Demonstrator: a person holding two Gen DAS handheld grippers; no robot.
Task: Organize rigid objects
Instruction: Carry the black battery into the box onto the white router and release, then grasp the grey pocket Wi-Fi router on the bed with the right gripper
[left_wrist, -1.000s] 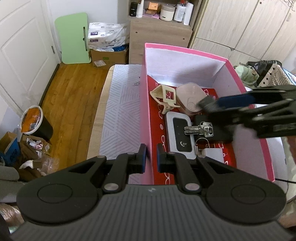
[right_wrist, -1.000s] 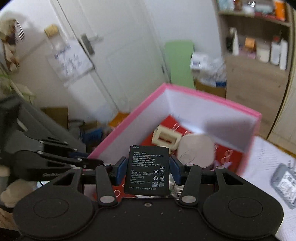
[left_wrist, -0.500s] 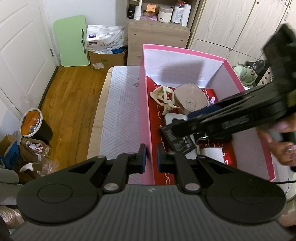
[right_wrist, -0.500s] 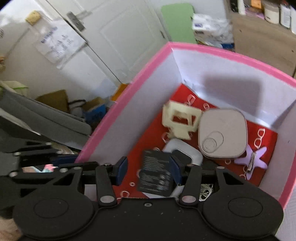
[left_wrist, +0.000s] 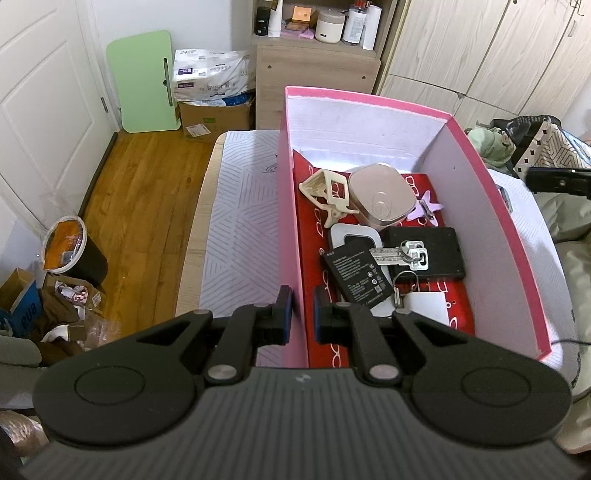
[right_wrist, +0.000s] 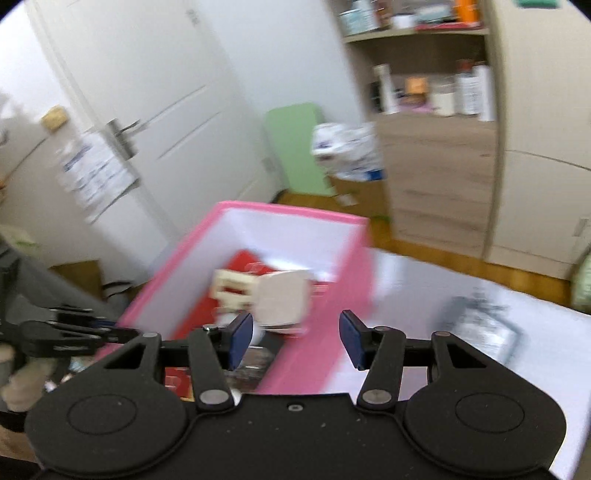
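Observation:
My left gripper (left_wrist: 299, 306) is shut on the near left wall of the pink box (left_wrist: 288, 206). A black battery (left_wrist: 356, 275) lies in the box, label up, on a white device (left_wrist: 351, 236). Beside it a bunch of keys (left_wrist: 400, 254) rests on a flat black case (left_wrist: 439, 254). Farther back are a beige clip (left_wrist: 330, 194), a rounded pinkish case (left_wrist: 380, 201) and a purple star clip (left_wrist: 428, 208). My right gripper (right_wrist: 295, 338) is open with nothing between its fingers, above the box's right wall (right_wrist: 332, 295); this view is blurred.
The box stands on a white patterned cloth (left_wrist: 240, 206) over a table. A grey device (right_wrist: 480, 328) lies on the cloth to the right of the box. A bin (left_wrist: 68, 247) and cartons stand on the wooden floor at left; cabinets and shelves are behind.
My right gripper let go of the black battery, which now lies in the box, and swung out to the right past the box wall. The left gripper kept its hold.

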